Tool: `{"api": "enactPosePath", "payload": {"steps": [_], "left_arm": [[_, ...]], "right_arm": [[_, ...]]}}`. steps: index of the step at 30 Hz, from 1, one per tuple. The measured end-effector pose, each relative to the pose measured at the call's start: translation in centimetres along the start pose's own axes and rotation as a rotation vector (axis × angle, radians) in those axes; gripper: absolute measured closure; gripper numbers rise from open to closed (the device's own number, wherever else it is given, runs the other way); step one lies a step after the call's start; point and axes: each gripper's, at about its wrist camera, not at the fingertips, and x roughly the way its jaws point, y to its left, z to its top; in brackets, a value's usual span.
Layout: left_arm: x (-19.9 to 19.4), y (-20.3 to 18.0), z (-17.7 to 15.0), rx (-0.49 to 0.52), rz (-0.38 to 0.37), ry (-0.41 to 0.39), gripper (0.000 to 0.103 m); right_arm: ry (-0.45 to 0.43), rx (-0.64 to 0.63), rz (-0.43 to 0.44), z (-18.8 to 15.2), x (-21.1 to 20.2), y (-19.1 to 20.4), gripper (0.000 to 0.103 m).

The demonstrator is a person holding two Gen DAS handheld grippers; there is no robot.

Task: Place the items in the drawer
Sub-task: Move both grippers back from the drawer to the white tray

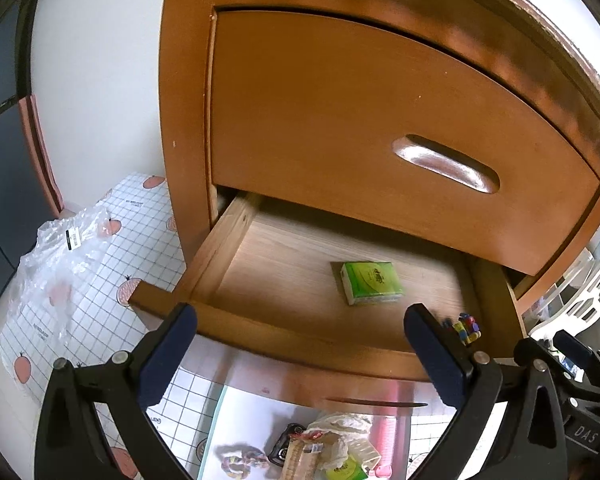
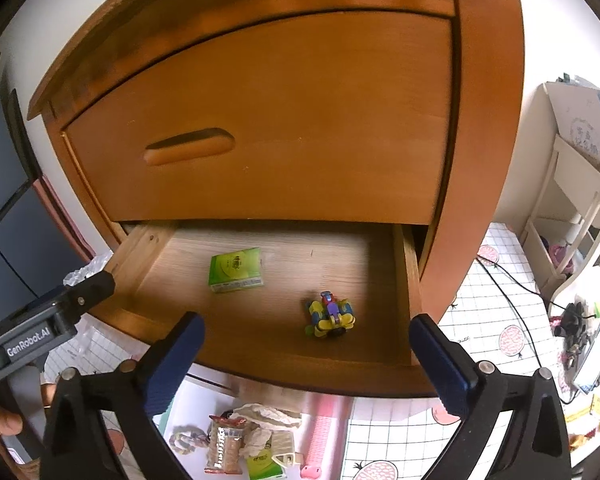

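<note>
— Looking down your left gripper (image 1: 300,344), what do you have in front of you?

— You have both blue-padded fingers (image 1: 168,360) spread wide with nothing between them. They hover over the front rim of the open drawer (image 1: 300,344) at the bottom of the wooden cabinet (image 1: 188,80). Above it, the upper drawer front (image 1: 340,120) sits closed, its recessed handle (image 1: 446,163) catching the light.

— And what lies inside?

— You can see a green tissue pack (image 1: 371,283) lying flat on the drawer floor, near the middle. A small multicoloured toy car (image 1: 466,327) sits towards the right front corner, just beside your right-hand finger and partly hidden by it.

— How does your right gripper (image 2: 306,364) stand?

— Its fingers (image 2: 444,364) are also wide apart and empty, poised over the same front rim. From this view the tissue pack (image 2: 236,270) lies left of centre and the toy car (image 2: 332,315) rests apart from it, nearer the front and right. Your other gripper's black body pokes in at the left edge.

— What remains outside the drawer?

— Below the drawer front, on the floor, you have a loose heap of items (image 2: 252,440): a snack packet (image 2: 223,446), crumpled paper, another green pack (image 2: 262,466), a braided ring (image 2: 186,442) and a pink comb-like piece (image 2: 320,440). A gridded mat with round pink prints (image 2: 480,360) covers the floor, and a crinkled clear plastic bag (image 1: 64,256) lies on it left of the cabinet.
</note>
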Motion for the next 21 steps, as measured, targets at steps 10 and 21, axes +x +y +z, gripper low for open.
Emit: {"api": "enactPosePath", "payload": {"steps": [10, 21], "left_arm": [[-3.8, 0.4, -3.4, -0.003, -0.069, -0.13, 0.0], [-2.9, 1.4, -10.7, 0.038, -0.091, -0.043, 0.0]], "right_arm": [[-0.119, -0.004, 0.003, -3.6, -3.4, -0.4, 0.0], [0.0, -0.022, -0.003, -11.7, -0.7, -1.1, 0.0]]}}
